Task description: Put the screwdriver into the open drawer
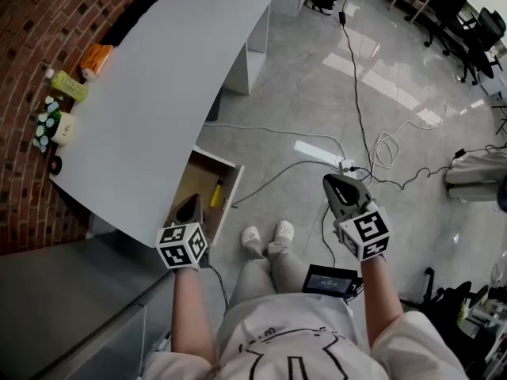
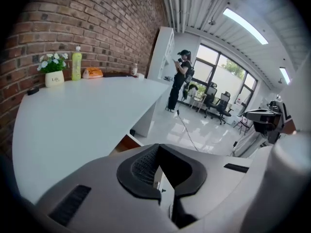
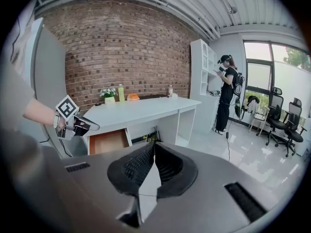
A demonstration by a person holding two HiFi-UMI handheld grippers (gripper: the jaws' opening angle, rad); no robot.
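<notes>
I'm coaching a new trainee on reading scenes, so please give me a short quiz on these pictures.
1. True or false: the yellow-handled screwdriver lies inside the open brown-lined drawer.
2. The left gripper holds: A the screwdriver, B nothing, C a cup?
3. Fill in: beside the white flowerpot on the white desk stands a yellow-green plastic ___.
Key: 1 true; 2 B, jaws together, empty; 3 bottle.

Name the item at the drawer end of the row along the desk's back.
The small black thing, last in the row at the drawer end. The flower pot, bottle and orange pack sit further up the row.
</notes>
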